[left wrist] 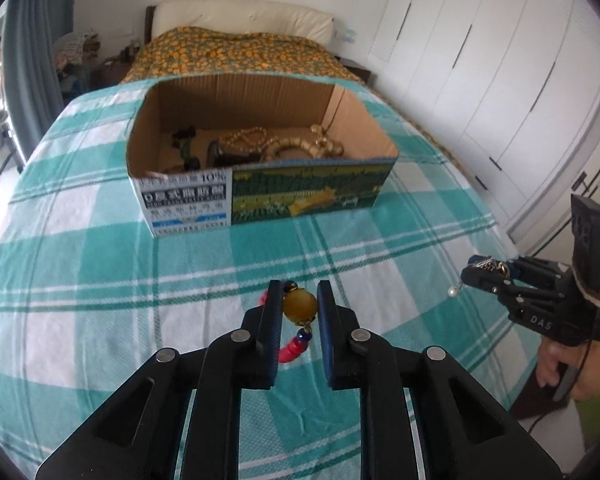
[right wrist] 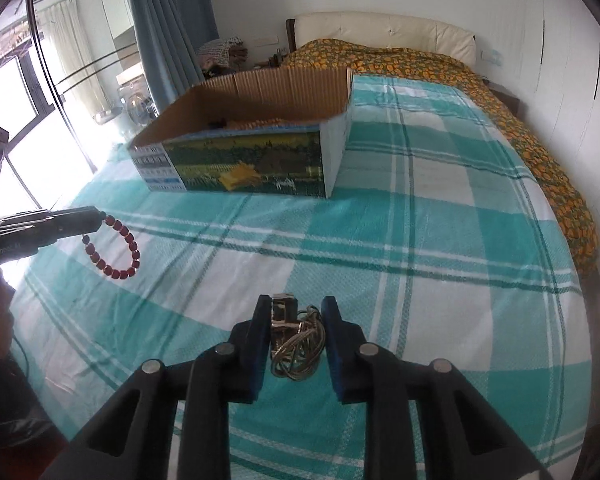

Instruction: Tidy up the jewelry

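My left gripper [left wrist: 299, 294] is shut on a red bead bracelet with a large amber bead [left wrist: 299, 307]; the bracelet's loop hangs below it in the right wrist view [right wrist: 116, 248]. My right gripper [right wrist: 296, 312] is shut on a silver chain piece [right wrist: 294, 340]; from the left wrist view a small pearl [left wrist: 453, 291] dangles from that gripper [left wrist: 470, 270]. An open cardboard box [left wrist: 308, 196] stands ahead on the bed and holds gold and dark bead jewelry [left wrist: 284, 146]. Both grippers are held above the bedspread, short of the box.
The teal and white plaid bedspread [left wrist: 180, 280] covers the bed. An orange flowered quilt [left wrist: 236, 56] lies behind the box. White wardrobe doors [left wrist: 500, 80] stand on the right, and a window with blue curtains [right wrist: 168, 20] on the left.
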Demonstrator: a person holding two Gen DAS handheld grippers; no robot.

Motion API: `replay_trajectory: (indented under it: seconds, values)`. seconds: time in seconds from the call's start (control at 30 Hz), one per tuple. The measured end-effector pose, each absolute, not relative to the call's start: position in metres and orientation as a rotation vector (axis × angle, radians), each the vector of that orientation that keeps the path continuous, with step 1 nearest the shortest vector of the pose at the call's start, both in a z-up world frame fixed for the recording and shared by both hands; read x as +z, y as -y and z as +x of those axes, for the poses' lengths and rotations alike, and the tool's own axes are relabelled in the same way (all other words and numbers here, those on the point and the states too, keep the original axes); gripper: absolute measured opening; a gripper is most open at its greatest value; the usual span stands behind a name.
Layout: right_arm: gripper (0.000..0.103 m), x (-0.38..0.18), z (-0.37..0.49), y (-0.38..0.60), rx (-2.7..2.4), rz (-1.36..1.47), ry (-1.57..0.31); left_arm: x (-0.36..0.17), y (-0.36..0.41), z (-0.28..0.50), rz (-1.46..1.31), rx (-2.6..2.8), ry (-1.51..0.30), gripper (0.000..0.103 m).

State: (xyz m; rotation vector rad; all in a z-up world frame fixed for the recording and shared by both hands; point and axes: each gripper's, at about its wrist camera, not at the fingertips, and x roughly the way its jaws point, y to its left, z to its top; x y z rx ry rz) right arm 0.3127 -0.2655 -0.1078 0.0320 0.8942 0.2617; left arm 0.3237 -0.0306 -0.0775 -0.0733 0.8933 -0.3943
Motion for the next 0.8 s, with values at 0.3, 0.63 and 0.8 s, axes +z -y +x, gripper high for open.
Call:
replay_trajectory:
  seconds: [0.3, 0.63, 0.8]
  values:
    - [0.025, -0.01, 0.385, 0.242, 0.373, 0.074, -0.782, 0.017, 0.007, 0.392, -0.117, -0.394, -0.778, 0.016]
    - [0.028, -0.028, 0.484, 0.203, 0.383, 0.046, -0.865, -0.014, 0.01, 0.474, -0.11, -0.32, -0.829, 0.019]
    - [0.062, -0.043, 0.5, 0.201, 0.337, 0.07, -0.886, -0.03, 0.007, 0.475, -0.089, -0.25, -0.822, 0.09]
